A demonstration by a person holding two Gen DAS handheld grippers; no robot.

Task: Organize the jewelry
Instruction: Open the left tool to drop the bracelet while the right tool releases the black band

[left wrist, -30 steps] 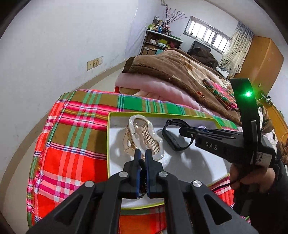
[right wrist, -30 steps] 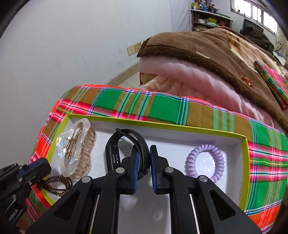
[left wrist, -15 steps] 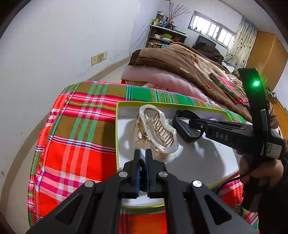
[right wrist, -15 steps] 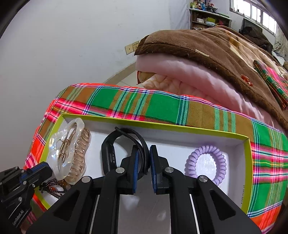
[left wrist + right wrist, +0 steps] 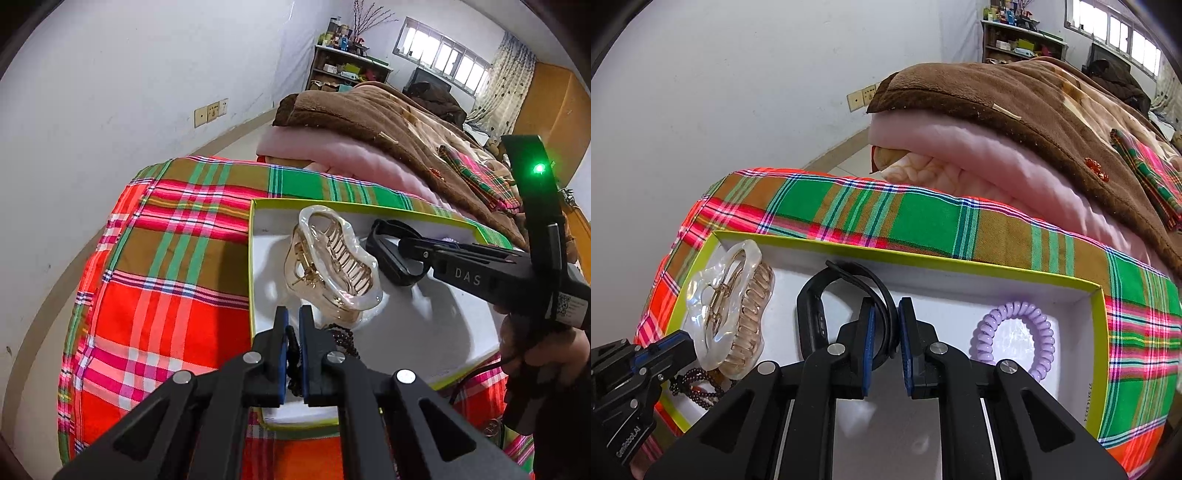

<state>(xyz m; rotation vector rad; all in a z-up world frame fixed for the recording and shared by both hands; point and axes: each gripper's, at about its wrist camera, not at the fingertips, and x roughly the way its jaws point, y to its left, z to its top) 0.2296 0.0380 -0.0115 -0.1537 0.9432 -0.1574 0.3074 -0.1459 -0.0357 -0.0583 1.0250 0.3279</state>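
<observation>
The left gripper [image 5: 291, 326] is clenched on the dark bead bracelet [image 5: 698, 384] at the near left corner of the white tray [image 5: 960, 275]. The right gripper [image 5: 885, 314] stands slightly apart around the black wristband [image 5: 812, 314], between the hair claw [image 5: 332, 266] and the purple coil tie [image 5: 1015, 336].

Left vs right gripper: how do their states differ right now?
The left gripper is shut on the dark bead bracelet; the right gripper has a gap between its pads, with the black wristband strap passing through it unclamped. The left gripper works at the tray's corner by the pearly hair claw; the right gripper sits mid-tray, left of the purple coil hair tie. Both are black with blue pads and reach into the same tray.
</observation>
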